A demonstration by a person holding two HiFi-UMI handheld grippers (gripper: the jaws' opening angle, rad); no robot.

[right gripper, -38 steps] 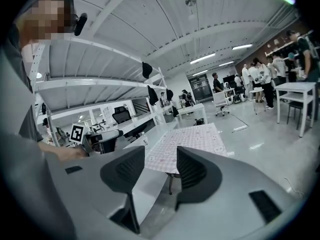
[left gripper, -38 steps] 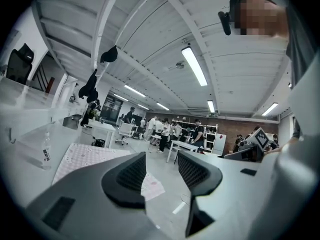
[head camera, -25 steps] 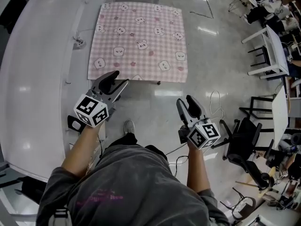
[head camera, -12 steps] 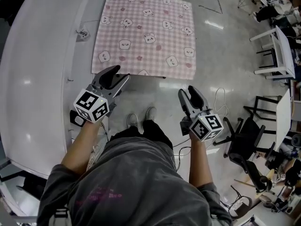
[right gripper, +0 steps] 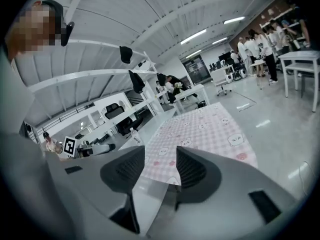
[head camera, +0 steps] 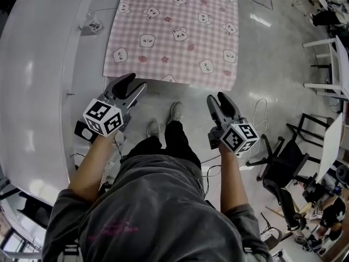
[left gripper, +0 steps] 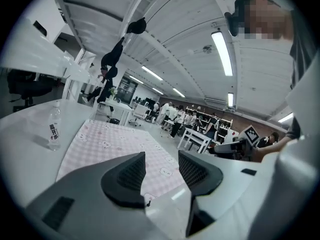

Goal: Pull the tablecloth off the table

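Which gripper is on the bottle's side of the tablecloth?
The left gripper: the bottle stands on the white counter just off the tablecloth's left edge; the right gripper is by the opposite near corner.

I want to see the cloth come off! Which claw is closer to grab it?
Probably left. The left claw, open, sits almost at the near edge of the tablecloth, by its corner; the right claw, also open, hangs slightly farther back.

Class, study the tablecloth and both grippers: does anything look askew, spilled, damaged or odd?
Nothing stands out. The pink checked tablecloth lies flat and smooth over its table. The left gripper and right gripper hang short of its near edge, jaws apart, nothing between them.
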